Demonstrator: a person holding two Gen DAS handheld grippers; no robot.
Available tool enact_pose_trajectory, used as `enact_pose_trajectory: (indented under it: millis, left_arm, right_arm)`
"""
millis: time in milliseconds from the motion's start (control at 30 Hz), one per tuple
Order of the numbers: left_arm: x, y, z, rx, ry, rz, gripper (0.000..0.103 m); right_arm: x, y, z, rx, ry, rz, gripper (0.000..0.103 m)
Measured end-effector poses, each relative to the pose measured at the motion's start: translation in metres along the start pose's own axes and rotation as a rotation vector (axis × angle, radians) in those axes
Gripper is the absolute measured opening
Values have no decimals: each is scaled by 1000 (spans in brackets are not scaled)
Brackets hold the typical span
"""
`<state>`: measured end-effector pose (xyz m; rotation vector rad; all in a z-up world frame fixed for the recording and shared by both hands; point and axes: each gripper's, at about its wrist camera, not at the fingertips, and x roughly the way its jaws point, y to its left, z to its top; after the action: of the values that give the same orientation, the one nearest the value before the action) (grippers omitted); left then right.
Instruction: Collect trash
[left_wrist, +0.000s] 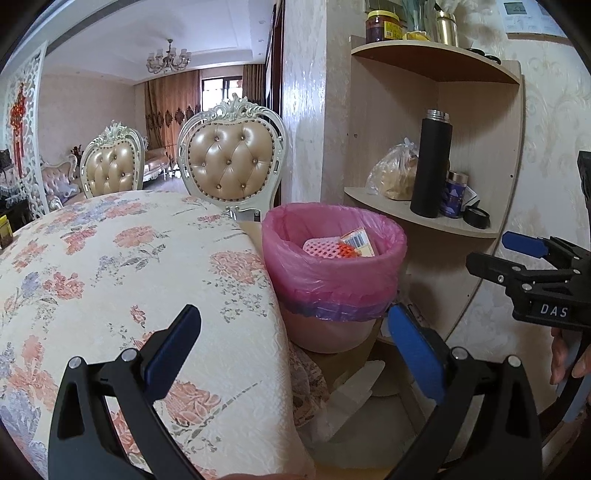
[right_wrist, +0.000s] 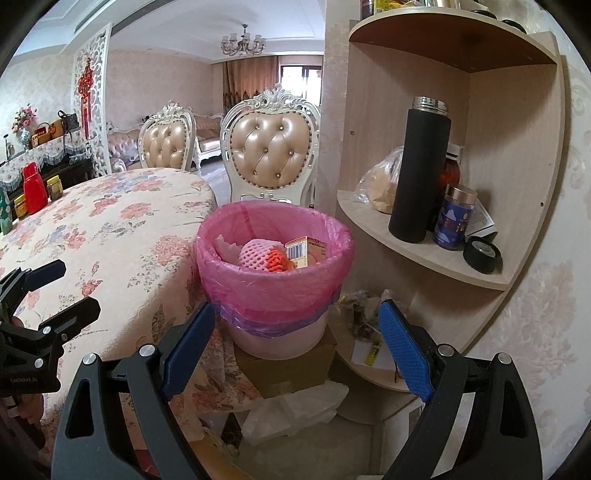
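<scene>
the pink-lined trash bin holds pink foam fruit netting and a small barcoded box. both the left gripper and right gripper are spread wide, empty.

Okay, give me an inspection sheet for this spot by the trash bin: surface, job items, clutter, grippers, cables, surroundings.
Surface: floral tablecloth covers the table; near part bare.
Job's things: bin with pink liner on a cardboard box, holding pink foam netting and a barcoded carton.
Clutter: scraps and papers on the lowest shelf; clear plastic on the floor.
Grippers: left gripper open, empty; right gripper open, empty.
Cables: nothing seen.
Surroundings: black flask, jars, tufted chairs.
</scene>
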<state>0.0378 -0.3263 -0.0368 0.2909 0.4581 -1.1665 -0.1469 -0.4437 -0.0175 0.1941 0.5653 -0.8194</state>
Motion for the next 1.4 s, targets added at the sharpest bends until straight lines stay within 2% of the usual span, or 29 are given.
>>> enact_pose_trajectory:
  millis: [1400]
  left_arm:
    - [-6, -1, 1, 2, -34, -17, 98]
  right_arm:
    - [2, 9, -1, -4, 2, 34, 85]
